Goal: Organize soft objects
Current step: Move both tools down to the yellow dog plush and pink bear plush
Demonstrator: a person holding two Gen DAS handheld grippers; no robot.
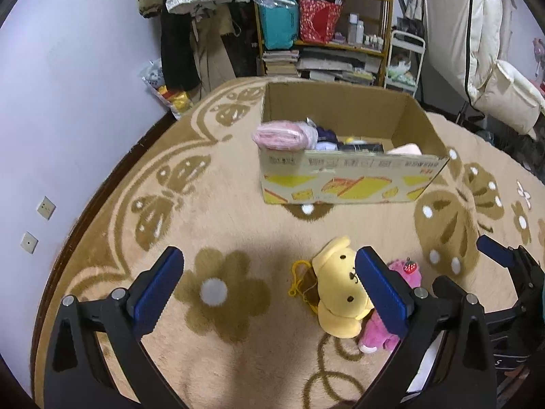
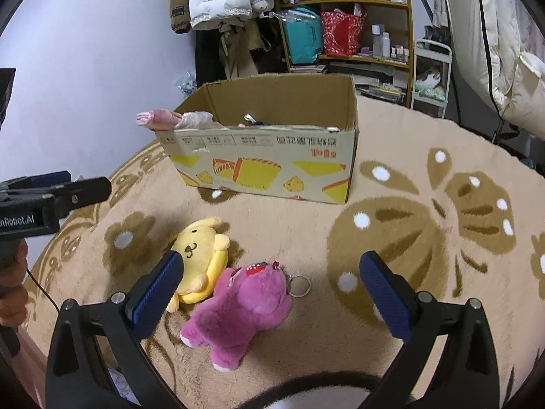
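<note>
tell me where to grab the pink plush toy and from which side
Grip the pink plush toy across its plump body, coming from above with the right gripper, whose open fingers already straddle it. It lies flat on the rug, its left side against the yellow plush toy, so avoid the key ring and thin legs.

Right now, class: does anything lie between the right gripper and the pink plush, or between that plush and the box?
Nothing visible: bare rug separates the open right gripper from the pink plush, and plush from cardboard box.
</note>
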